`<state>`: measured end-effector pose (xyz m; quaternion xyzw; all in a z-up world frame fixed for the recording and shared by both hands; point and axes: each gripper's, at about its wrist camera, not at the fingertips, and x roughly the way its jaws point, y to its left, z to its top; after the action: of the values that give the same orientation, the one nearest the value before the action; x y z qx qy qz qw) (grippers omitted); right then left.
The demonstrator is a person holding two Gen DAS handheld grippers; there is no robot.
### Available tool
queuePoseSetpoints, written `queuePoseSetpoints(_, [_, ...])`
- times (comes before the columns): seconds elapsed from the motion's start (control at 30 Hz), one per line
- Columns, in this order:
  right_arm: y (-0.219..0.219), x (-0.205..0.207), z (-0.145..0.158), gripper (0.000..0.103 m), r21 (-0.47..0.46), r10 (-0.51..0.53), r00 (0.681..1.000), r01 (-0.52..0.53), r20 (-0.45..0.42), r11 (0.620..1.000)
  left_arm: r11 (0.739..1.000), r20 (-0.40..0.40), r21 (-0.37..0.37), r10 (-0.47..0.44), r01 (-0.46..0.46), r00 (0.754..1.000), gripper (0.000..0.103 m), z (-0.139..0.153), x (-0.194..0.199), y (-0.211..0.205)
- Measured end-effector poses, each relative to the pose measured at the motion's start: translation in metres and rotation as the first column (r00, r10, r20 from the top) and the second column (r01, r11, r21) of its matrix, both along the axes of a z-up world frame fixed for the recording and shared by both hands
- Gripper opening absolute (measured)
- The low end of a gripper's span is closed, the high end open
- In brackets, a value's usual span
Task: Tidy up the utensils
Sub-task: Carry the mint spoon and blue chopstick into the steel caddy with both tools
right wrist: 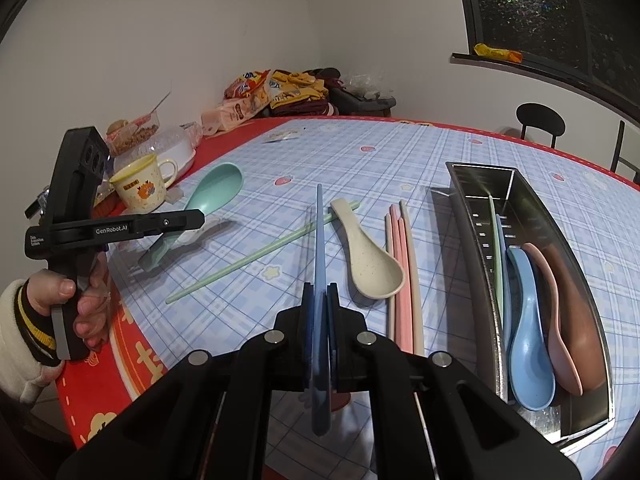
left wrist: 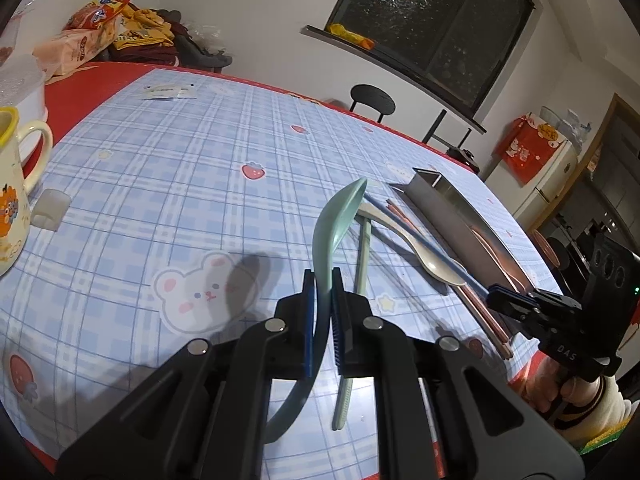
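My left gripper [left wrist: 323, 276] is shut on a mint green spoon [left wrist: 336, 220], held above the table; it also shows in the right wrist view [right wrist: 216, 190]. My right gripper [right wrist: 320, 290] is shut on a blue chopstick [right wrist: 319, 240], lifted over the table; the right gripper shows in the left wrist view [left wrist: 494, 294]. A steel utensil tray [right wrist: 480, 176] at the right holds a blue spoon [right wrist: 528, 340], a pink spoon [right wrist: 554, 304], a brown spoon and a green chopstick. A beige spoon [right wrist: 372, 264], a green chopstick [right wrist: 256, 256] and pink and beige chopsticks [right wrist: 404, 280] lie on the table.
A yellow-rimmed mug [right wrist: 140, 184] and a white container [right wrist: 176, 152] stand at the table's left side. Snack bags and clothes [right wrist: 280, 92] pile at the far corner. A black chair [right wrist: 540, 120] stands behind the table. The red table edge [right wrist: 132, 360] runs near my left hand.
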<state>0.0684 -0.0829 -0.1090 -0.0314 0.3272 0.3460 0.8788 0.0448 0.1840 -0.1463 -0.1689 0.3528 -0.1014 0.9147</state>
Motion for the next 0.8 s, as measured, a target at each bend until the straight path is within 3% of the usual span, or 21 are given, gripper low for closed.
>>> queuePoseSetpoints(0.23, [-0.022,0.001,0.006,0.007,0.089,-0.06,0.998,0.06,-0.005,0.994,0.999,-0.044,0.024,0.035,-0.034,0.998,0.012,0.001,0.005,0.005])
queuePoseSetpoints(0.33, [-0.041,0.001,0.013,0.007,0.153,-0.094,0.996,0.094,-0.007,0.984,0.999,-0.033,0.042,0.023,-0.022,0.999,0.012,0.011,0.005,-0.003])
queuePoseSetpoints(0.47, [-0.062,0.005,0.02,0.007,0.162,-0.144,0.989,0.14,0.016,0.977,0.999,0.0,0.041,-0.006,0.006,1.0,0.012,0.031,0.008,-0.025])
queuePoseSetpoints(0.63, [-0.093,0.019,0.015,0.007,0.158,-0.229,0.973,0.23,-0.022,0.96,0.996,0.017,-0.035,-0.082,0.082,0.997,0.012,0.047,0.027,-0.071])
queuePoseSetpoints(0.8, [-0.111,0.028,0.004,0.007,0.143,-0.268,0.961,0.276,-0.071,0.951,0.975,0.011,-0.159,-0.157,0.156,0.988,0.012,0.052,0.059,-0.125])
